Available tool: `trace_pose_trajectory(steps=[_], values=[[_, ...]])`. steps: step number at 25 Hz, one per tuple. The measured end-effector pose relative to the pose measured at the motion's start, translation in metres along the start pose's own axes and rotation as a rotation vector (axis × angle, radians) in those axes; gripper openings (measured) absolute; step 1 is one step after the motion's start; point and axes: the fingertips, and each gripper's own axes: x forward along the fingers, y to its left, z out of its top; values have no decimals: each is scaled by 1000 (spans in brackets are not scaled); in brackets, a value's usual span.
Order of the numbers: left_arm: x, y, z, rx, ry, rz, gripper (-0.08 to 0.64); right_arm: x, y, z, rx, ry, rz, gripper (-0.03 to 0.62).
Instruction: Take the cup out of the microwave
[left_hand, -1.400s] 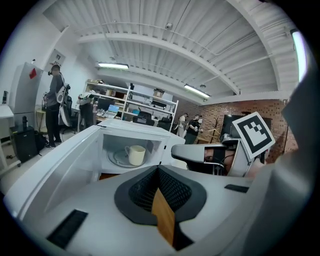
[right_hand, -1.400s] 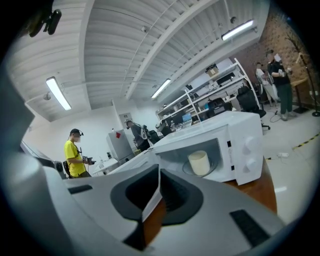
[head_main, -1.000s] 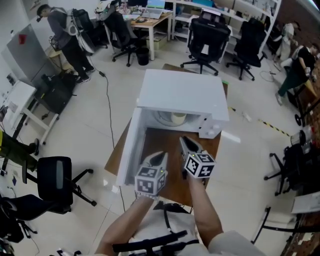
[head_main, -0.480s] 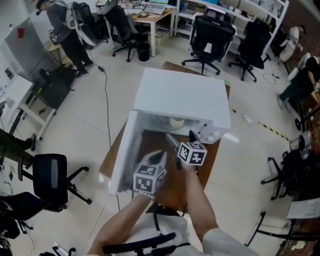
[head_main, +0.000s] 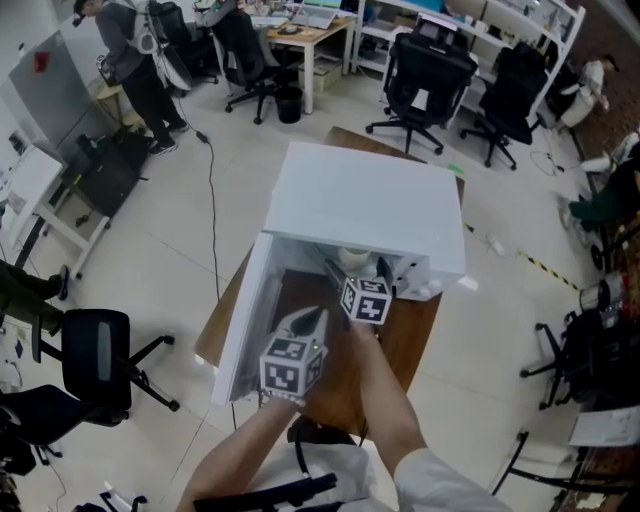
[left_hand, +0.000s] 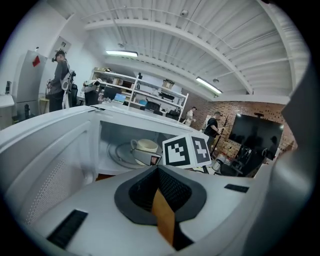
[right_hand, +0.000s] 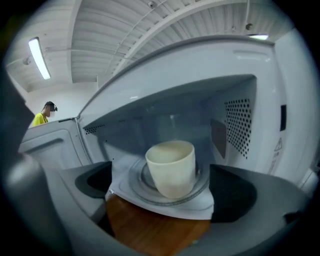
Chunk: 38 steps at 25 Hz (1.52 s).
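Cream cup mid-frame, untouched; right gripper jaws just spread wide, empty, to admit it; left gripper jaws pressed together, idle.

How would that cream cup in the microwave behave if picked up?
The cup looks like glazed ceramic: probably rigid, smooth, somewhat slippery. Its wide, upright shape suggests it won't tip easily, though it might slide on the glass turntable. Likely breakable.

Cream cup, upright, centred inside white microwave, door swung open at left
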Motion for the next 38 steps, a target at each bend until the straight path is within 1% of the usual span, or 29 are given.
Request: trace_pose_trajectory(steps=[4, 7, 12, 16, 20, 24, 25, 28, 33, 38], values=[[12, 15, 1, 0, -3, 36, -6, 16, -10, 3, -9, 3, -32, 634], [18, 23, 4, -12, -3, 54, -6, 27, -13, 5, -25, -4, -37, 634], [31, 28, 3, -17, 19, 65, -6, 42, -13, 11, -35, -11, -47, 634], [32, 28, 1, -45, 26, 64, -6, 55, -16, 9, -55, 4, -65, 633], [30, 28, -5, -76, 27, 58, -6, 64, -19, 13, -77, -10, -70, 632], [29, 34, -12, -99, 34, 66, -6, 70, -24, 4, -76, 0, -71, 631], [29, 35, -12, -103, 32, 67, -6, 71, -23, 3, -81, -2, -65, 612], [28, 37, -9, -109, 26, 68, -6, 75, -21, 6, -93, -11, -51, 600], [27, 38, -7, -113, 21, 68, -6, 74, -19, 8, -123, -14, -62, 554], [23, 37, -9, -119, 24, 68, -6, 71, -24, 6, -151, 3, -83, 511]])
